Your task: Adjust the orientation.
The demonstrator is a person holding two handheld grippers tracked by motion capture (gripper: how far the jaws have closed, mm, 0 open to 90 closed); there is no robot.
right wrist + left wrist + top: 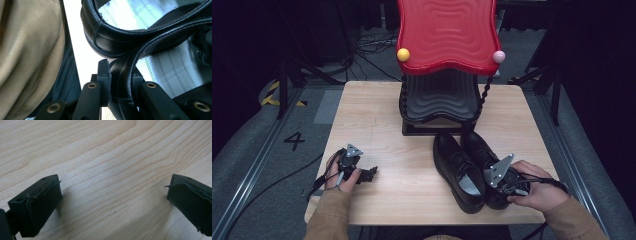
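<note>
Pinching the heel collar of the right dress shoe (492,172) in our right gripper (502,186), likely for lifting it toward the shoe rack (439,95); our left gripper (371,174) rests wide open on the table (377,125).

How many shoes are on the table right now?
2. The left shoe lies near the table's front edge, below the rack. The right shoe lies touching it; the right gripper is shut on its collar.

Light wooden table (377,125), black shoe pair (469,167), black-and-red tiered rack (439,107) at back
</note>
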